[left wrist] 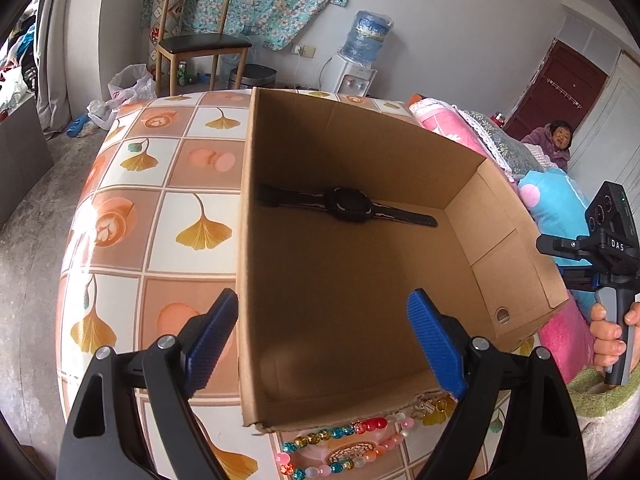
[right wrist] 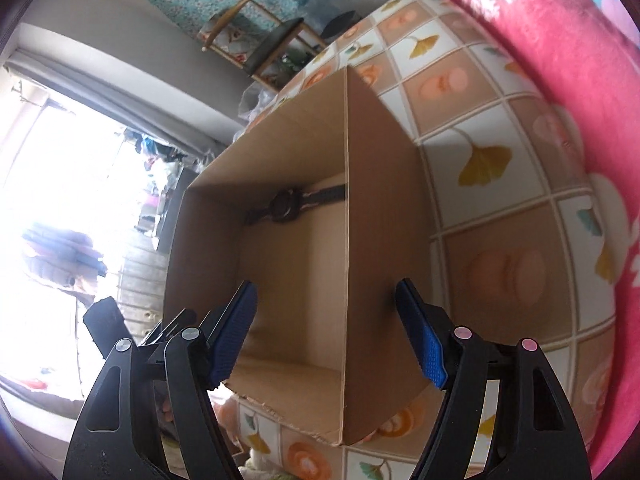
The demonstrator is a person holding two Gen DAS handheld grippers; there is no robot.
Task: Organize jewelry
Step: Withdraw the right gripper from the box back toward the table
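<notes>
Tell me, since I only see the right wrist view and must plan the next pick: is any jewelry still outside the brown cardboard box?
Observer: Yes, a string of multicoloured beads lies on the leaf-patterned tablecloth, just outside the near wall of the box.
Operator: Anything attached to it?
Observer: A small gold-coloured charm sits near its right end, by that wall.
Operator: Is the left gripper free for it?
Observer: The left gripper has its jaws wide and empty, one on either side of the box's left wall.
</notes>
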